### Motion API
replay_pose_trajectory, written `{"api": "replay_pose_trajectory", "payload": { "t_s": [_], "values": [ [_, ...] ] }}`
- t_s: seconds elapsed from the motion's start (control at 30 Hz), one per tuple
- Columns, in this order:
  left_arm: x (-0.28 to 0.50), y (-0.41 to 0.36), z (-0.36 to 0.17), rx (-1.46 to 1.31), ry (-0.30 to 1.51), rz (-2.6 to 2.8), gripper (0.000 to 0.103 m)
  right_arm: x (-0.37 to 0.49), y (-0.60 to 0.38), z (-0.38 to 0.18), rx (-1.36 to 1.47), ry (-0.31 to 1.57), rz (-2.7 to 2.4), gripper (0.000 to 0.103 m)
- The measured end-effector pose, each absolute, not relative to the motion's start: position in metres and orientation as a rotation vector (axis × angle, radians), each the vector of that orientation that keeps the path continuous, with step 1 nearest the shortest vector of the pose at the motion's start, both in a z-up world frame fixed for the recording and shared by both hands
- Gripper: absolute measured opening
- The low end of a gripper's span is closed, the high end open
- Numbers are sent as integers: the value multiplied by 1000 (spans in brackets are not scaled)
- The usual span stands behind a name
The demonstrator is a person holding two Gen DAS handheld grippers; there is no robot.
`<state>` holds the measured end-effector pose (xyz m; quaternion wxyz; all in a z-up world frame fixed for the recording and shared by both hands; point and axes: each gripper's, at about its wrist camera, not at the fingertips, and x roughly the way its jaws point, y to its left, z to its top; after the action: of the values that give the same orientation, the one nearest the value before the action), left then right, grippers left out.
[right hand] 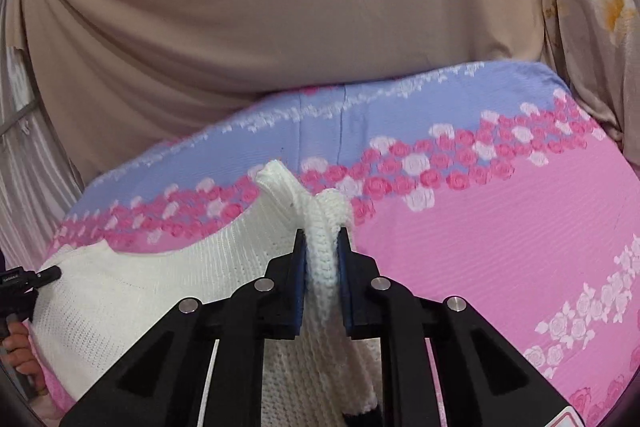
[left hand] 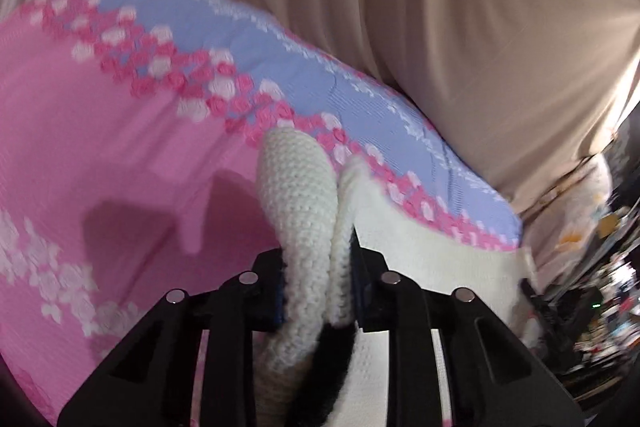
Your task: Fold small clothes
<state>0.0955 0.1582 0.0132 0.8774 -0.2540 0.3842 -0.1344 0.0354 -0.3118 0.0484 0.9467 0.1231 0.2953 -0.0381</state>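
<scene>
Knit point(right hand: 132, 303) pinched at both ends, left gripper point(left hand: 318, 275) and right gripper point(right hand: 322, 267) clamped on folded edges, over pink sheet point(right hand: 500, 247).

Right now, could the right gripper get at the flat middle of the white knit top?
Probably not yet: the right gripper is shut on a bunched edge of the white knit top. It would have to let go first; nothing else covers that middle.

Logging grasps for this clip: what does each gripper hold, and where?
Both are shut on the white knitted garment: the left gripper and the right gripper each pinch a bunched thick edge.
</scene>
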Motion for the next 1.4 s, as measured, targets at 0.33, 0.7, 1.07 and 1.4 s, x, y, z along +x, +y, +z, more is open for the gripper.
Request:
{"api": "replay_pose_trajectory", "payload": {
  "t_s": [0.33, 0.7, 1.07, 1.4],
  "values": [
    [114, 138, -48, -375, 948, -110, 26, 58, -334, -2, 322, 746, -180, 28],
    [77, 123, -12, -390, 895, -160, 25, 51, -170, -35, 113, 903, 242, 30],
    [30, -75, 63, -163, 790, -533, 25, -9, -249, 2, 371, 780, 213, 38],
    [-2, -153, 38, -78, 860, -673, 64, -83, -352, -11, 559, 750, 60, 48]
  ]
}}
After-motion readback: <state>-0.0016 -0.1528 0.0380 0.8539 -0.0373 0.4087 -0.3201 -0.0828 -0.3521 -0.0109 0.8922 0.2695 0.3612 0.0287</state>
